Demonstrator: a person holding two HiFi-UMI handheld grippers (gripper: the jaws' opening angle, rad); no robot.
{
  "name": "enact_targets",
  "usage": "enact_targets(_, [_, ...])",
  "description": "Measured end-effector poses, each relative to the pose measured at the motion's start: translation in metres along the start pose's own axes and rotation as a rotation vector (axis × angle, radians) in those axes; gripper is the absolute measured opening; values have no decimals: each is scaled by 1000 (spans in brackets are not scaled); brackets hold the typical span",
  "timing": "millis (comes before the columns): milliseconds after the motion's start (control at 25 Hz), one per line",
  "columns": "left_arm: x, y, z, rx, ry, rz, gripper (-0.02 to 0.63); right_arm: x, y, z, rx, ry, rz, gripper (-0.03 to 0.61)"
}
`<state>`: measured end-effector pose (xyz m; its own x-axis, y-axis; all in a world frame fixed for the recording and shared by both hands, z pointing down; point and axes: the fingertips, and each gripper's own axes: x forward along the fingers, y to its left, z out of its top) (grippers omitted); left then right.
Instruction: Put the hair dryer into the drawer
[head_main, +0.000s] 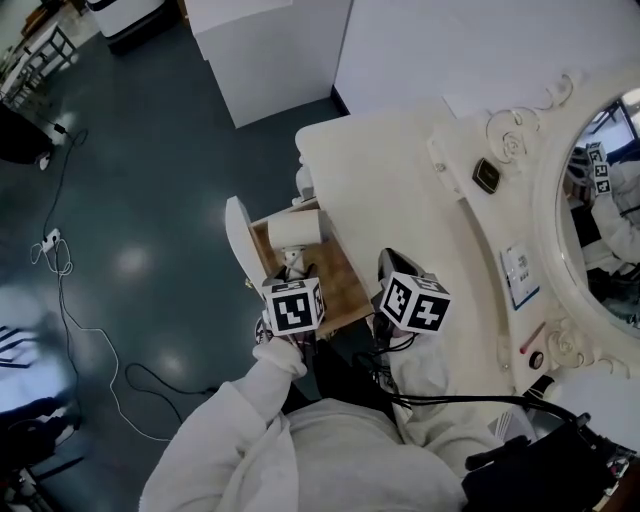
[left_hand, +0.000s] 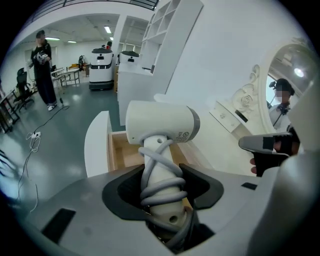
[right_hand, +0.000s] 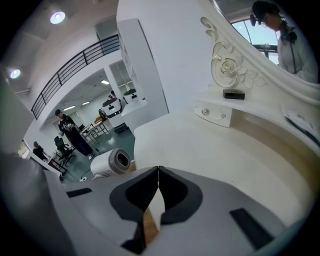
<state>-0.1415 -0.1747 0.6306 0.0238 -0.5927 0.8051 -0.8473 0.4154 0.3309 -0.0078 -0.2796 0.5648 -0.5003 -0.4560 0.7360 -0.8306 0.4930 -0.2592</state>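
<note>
A white hair dryer (head_main: 293, 230) hangs over the open drawer (head_main: 345, 300) of the dressing table. My left gripper (head_main: 291, 272) is shut on its handle. In the left gripper view the handle, wrapped in grey cord (left_hand: 159, 182), stands upright between the jaws of the left gripper (left_hand: 160, 171), and the dryer's barrel (left_hand: 160, 122) lies across above them. The drawer's wooden bottom (left_hand: 120, 150) shows behind it. My right gripper (head_main: 392, 265) hovers over the table's edge beside the drawer. In its own view the right gripper (right_hand: 158, 171) is shut with nothing in it, and the hair dryer (right_hand: 111, 162) lies to its left.
The cream dressing table top (head_main: 400, 170) carries a small black object (head_main: 486, 174) and a white card (head_main: 520, 275) below an ornate mirror (head_main: 600, 190). The white drawer front (head_main: 240, 240) juts into the aisle. A cable (head_main: 70, 300) trails on the dark floor; a person (left_hand: 42, 70) stands far off.
</note>
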Motion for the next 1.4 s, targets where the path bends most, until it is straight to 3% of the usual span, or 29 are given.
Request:
enact_targets(240, [13, 3, -13, -79, -4, 73, 202, 5, -30, 5, 23, -1, -8, 61])
enact_targets(480, [26, 6, -31, -169, 48, 107, 202, 6, -40, 6, 26, 6, 3, 61])
enact_targets(840, [57, 13, -45, -209, 84, 148, 202, 5, -53, -1, 34, 22, 3, 61])
enact_targets(1080, [80, 20, -50, -193, 93, 161, 202, 8, -69, -9, 57, 33, -17, 61])
enact_targets(1400, [106, 30, -51, -94, 84, 194, 202, 9, -83, -20, 78, 56, -48, 61])
